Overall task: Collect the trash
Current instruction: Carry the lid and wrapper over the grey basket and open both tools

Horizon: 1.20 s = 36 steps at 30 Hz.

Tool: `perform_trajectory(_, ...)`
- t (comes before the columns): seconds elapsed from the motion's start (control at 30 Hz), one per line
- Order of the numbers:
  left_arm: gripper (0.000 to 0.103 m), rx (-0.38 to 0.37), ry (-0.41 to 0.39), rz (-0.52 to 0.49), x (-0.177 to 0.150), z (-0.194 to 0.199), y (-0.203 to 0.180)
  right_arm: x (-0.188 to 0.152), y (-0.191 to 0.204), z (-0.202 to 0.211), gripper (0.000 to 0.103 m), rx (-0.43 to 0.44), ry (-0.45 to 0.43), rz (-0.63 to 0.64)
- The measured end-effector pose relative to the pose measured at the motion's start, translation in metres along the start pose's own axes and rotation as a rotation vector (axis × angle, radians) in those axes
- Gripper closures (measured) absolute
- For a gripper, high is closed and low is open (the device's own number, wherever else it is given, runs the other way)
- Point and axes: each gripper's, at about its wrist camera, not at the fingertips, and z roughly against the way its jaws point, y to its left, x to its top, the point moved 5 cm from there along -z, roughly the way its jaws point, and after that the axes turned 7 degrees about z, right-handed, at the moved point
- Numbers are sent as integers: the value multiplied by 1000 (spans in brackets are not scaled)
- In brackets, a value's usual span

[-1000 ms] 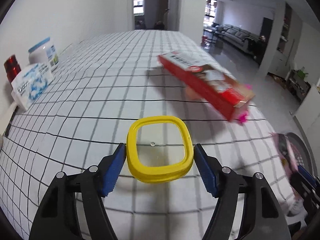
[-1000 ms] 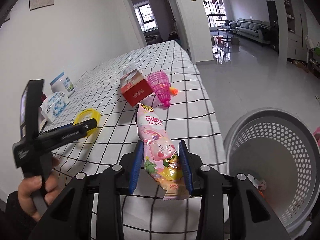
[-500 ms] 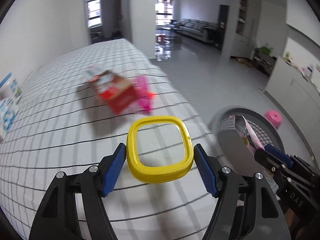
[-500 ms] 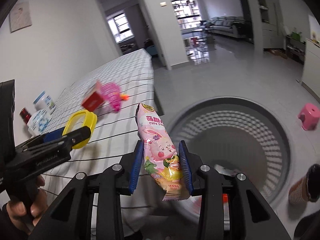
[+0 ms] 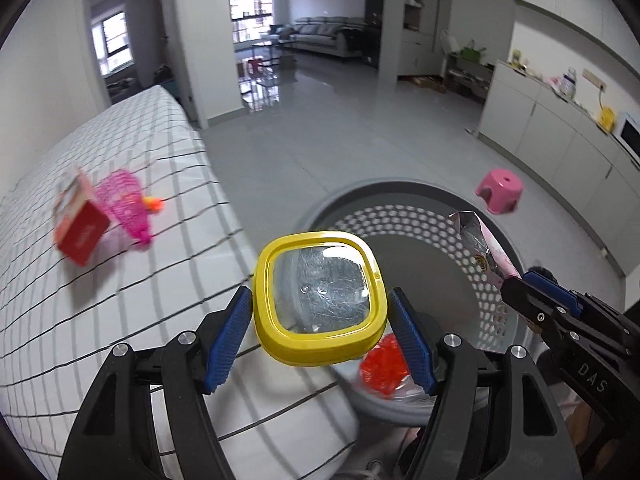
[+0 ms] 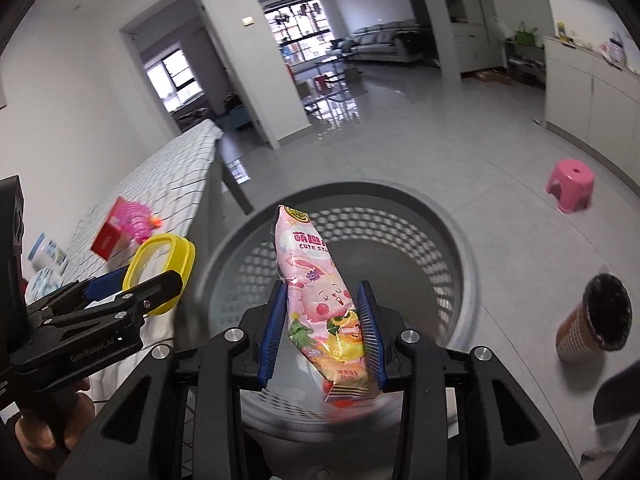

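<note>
Blue pads of the left gripper (image 5: 320, 334) pinch a yellow-rimmed clear lid (image 5: 318, 298) by its two sides, over the near edge of the grey perforated basket (image 5: 404, 216). The right gripper (image 6: 322, 334) is clamped on a pink snack packet (image 6: 316, 296) above the basket's mouth. Left, on the checked tablecloth (image 5: 120, 312), lie a red carton (image 5: 78, 228) and pink mesh toy (image 5: 126, 202)
</note>
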Motion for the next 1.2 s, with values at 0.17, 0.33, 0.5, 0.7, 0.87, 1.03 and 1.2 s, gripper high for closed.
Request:
perform_trajectory(0.17,35,-35,29,-26,0,-17,-19,-3,-14,-1,68,-22,18,-26)
perform_trajectory(0.33,35,-43,50,-43,-2,-31,-25,-3,-23,-7,68,-40,36,-43)
perform_trajectory(0.5,35,-43,69,-43,-3,-42,-24,-5,-25,-19,68,-38,65,-52)
perform_trajectory(0.7,35,-30,82,-45,-3,-48,-20,-6,-22,-30,68,-30,84,-57)
perform_trajectory(0.87,35,-23,86,-39,-4,-49,-18,-8,-22,-35,68,-22,94,-56)
perform_trajectory(1.03,34,-19,90,-35,-3,-48,-18,-8,-23,-36,68,-19,95,-56)
perform_trajectory(1.2,33,-14,93,-29,-5,-46,-17,-7,-24,-32,58,-21,76,-64)
